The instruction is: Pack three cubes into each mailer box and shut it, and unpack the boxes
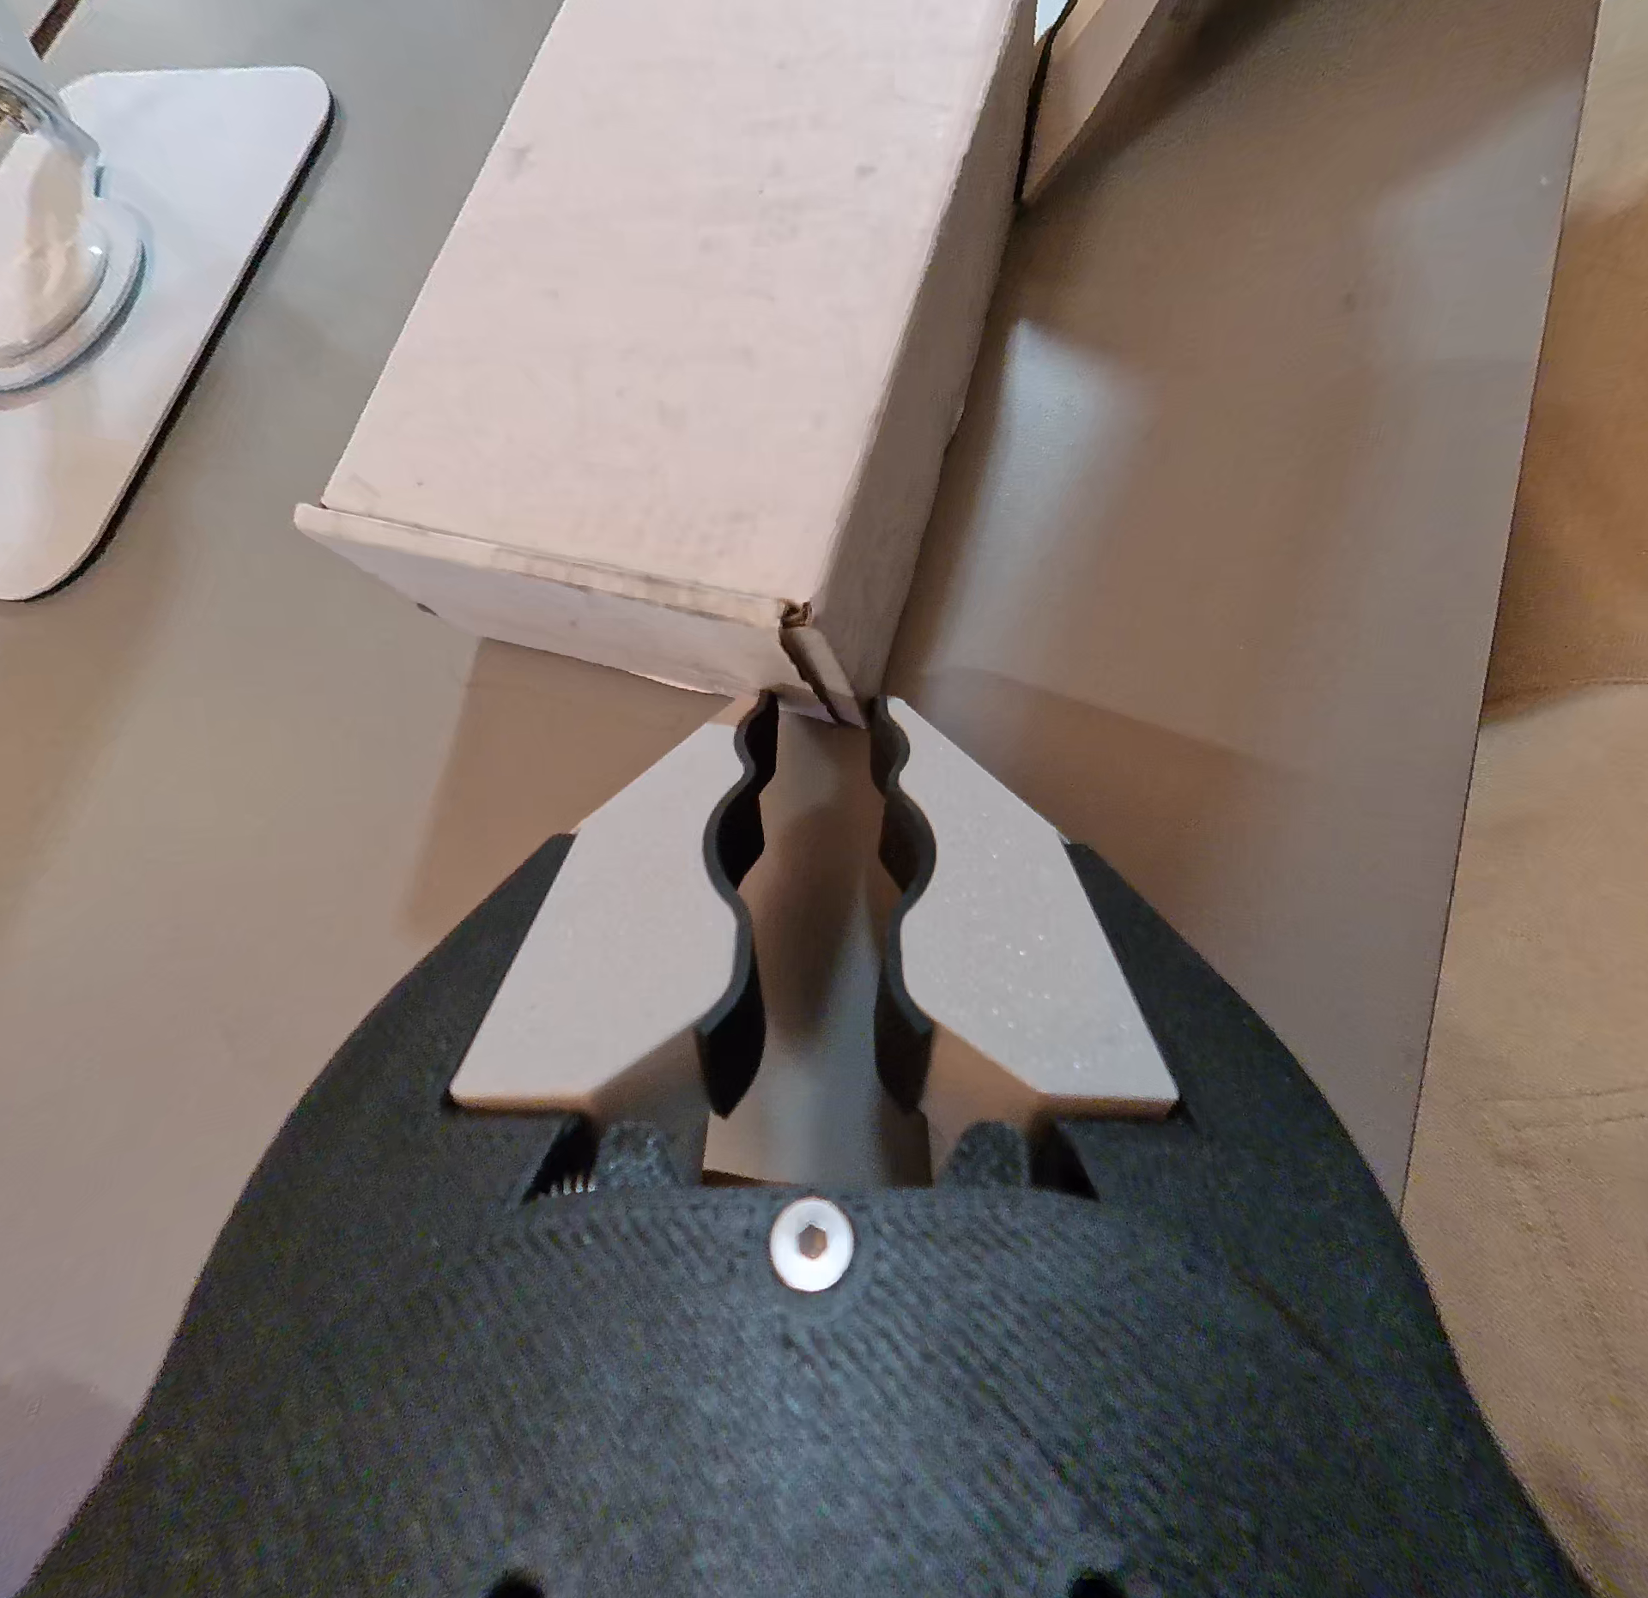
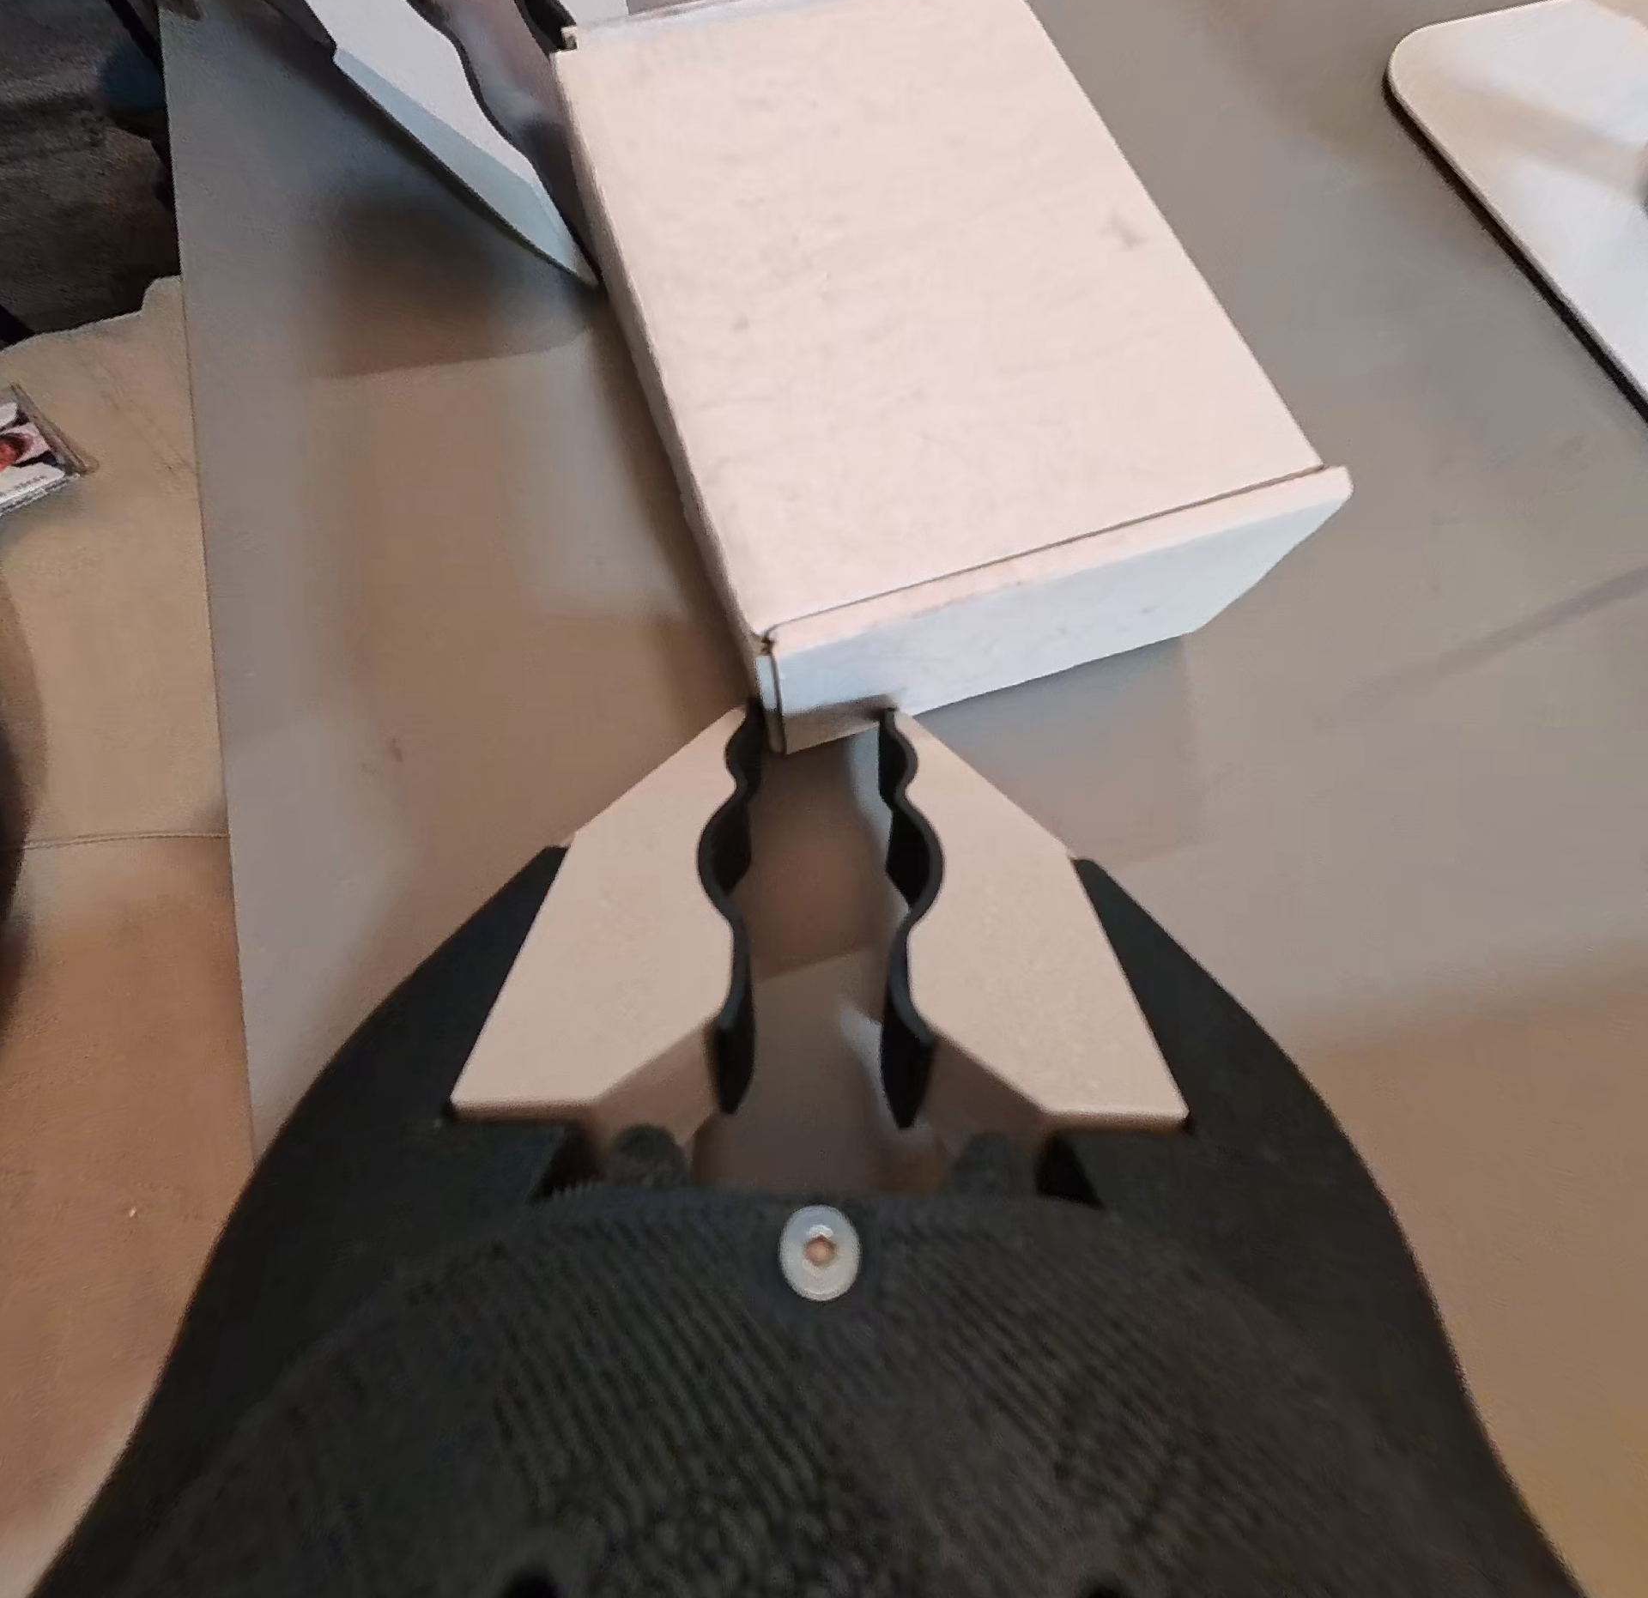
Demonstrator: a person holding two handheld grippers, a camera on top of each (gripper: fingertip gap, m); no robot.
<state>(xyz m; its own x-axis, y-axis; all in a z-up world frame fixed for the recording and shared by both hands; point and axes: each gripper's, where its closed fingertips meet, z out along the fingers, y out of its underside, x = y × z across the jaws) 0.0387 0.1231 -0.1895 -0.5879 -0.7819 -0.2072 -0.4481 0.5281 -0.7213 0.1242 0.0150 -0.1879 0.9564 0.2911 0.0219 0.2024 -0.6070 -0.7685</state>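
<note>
The mailer box (image 1: 704,325) is lying closed on the grey surface (image 1: 223,842), and each gripper is meeting one of its near bottom corners. The left gripper (image 1: 816,708) is holding its jaws slightly spread, with a narrow gap between them; the box corner with its exposed corrugated edge is sitting right at the tips, just ahead of the gap. The right gripper (image 2: 820,721) is showing the same narrow spread, and the opposite corner of the mailer box (image 2: 927,307) is sitting at its tips; whether either pair is actually nipping the card I cannot tell.

The box is white corrugated cardboard, matte and a little scuffed, with crisp folds and a tucked front flap whose edge is standing slightly proud. It is probably light and fairly stiff, though the walls would dent under a hard squeeze. The matte card should grip well against the wavy black pads. The front flap edge looks like the best place to take hold for opening.

Beyond the jaws a second white box (image 2: 446,120) is lying just beside the first.
</note>
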